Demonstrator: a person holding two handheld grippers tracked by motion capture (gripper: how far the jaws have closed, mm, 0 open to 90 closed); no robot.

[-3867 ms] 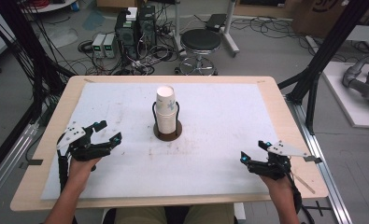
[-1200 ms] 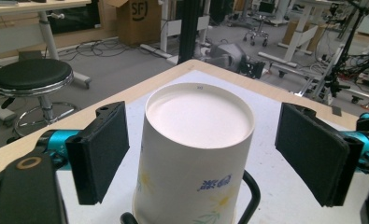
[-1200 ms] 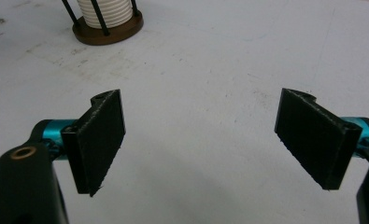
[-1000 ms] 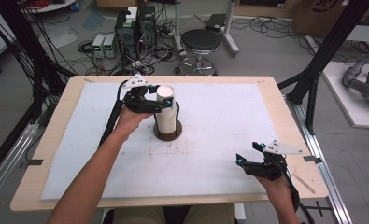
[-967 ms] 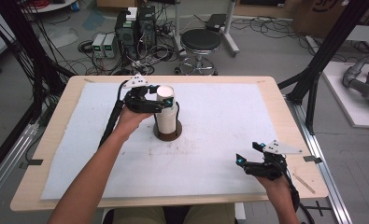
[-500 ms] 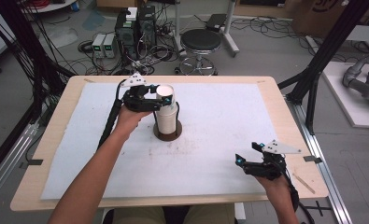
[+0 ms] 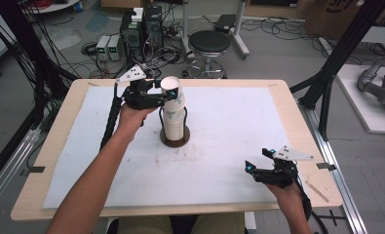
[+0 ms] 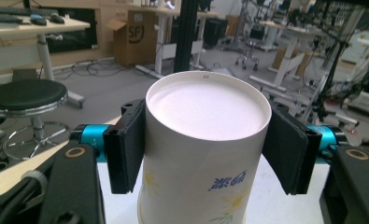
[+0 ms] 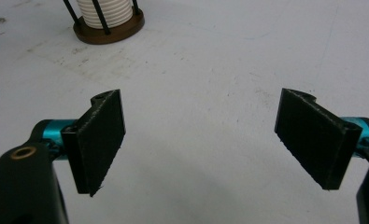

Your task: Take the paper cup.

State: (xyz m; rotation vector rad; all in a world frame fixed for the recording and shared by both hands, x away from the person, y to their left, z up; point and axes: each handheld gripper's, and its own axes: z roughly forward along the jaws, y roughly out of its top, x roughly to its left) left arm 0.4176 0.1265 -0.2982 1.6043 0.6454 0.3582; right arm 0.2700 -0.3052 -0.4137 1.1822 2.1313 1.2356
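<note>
We see the left gripper (image 7: 173,95) up near the far middle of the surface (image 7: 53,165). Its two black jaws have just been closing, and now they press on both sides of a white paper cup (image 7: 172,91). In the left gripper view, the left gripper (image 8: 205,154) squeezes the paper cup (image 8: 201,154) just under its flat closed end, which faces up, so the cup is upside down. The pads (image 8: 126,149) touch the cup wall. There is blue writing and a pale flower print on the cup.

In the high view, the held cup leans a little and sits at the very top of a stack of cups (image 7: 174,123). We cannot tell if it touches the cup below it. The stack stands in a round brown holder (image 7: 175,141) with thin black rods (image 7: 160,122) around it. The holder rests on a white mat (image 7: 229,141) that covers most of the surface.

The right gripper (image 7: 258,163) is well apart from the cups, near the front right corner of the mat. In the right gripper view, the right gripper (image 9: 201,140) has its jaws spread wide and holds nothing. There is bare white mat (image 9: 219,70) between them. Far off at the top we see the brown holder (image 9: 109,29) and the bottom of the stack (image 9: 105,11).
</note>
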